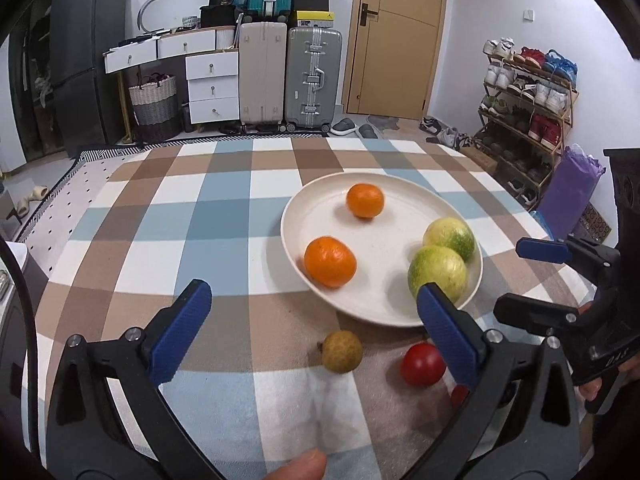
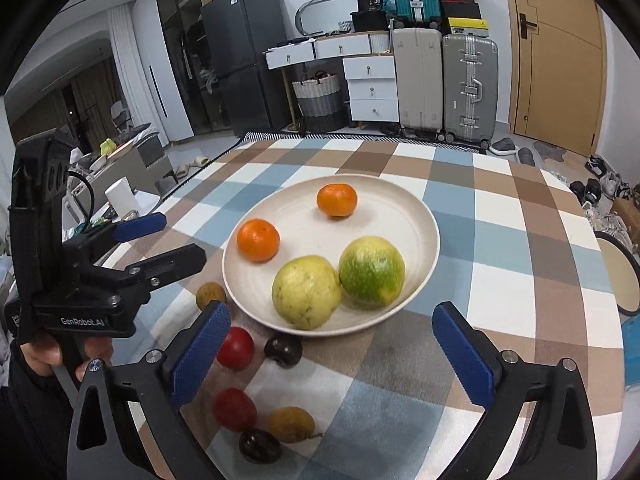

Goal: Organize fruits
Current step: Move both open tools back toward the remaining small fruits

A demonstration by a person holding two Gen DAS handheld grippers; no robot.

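Observation:
A white plate [image 1: 392, 236] [image 2: 380, 208] sits on the checked tablecloth. It holds two oranges [image 1: 330, 262] [image 2: 258, 240] and two yellow-green fruits [image 1: 437, 272] [image 2: 306, 292]. Several small fruits lie on the cloth in front of the plate: a brown one [image 1: 342, 351] [image 2: 211, 294], a red one [image 1: 423, 364] [image 2: 236, 348], a dark plum [image 2: 283, 350] and more nearer the camera. My left gripper [image 1: 312, 296] [image 2: 182, 238] is open with nothing between its fingers, left of the plate. My right gripper [image 2: 329, 312] [image 1: 509, 279] is open and empty too, just before the plate's near rim.
The checked cloth [image 1: 208, 216] covers the whole table, whose far edge faces suitcases [image 1: 314, 76], white drawers [image 1: 212, 88] and a door. A shoe rack [image 1: 524, 112] and a purple bag [image 1: 568, 196] stand to the right. A round stool [image 2: 620, 280] sits beside the table's right edge.

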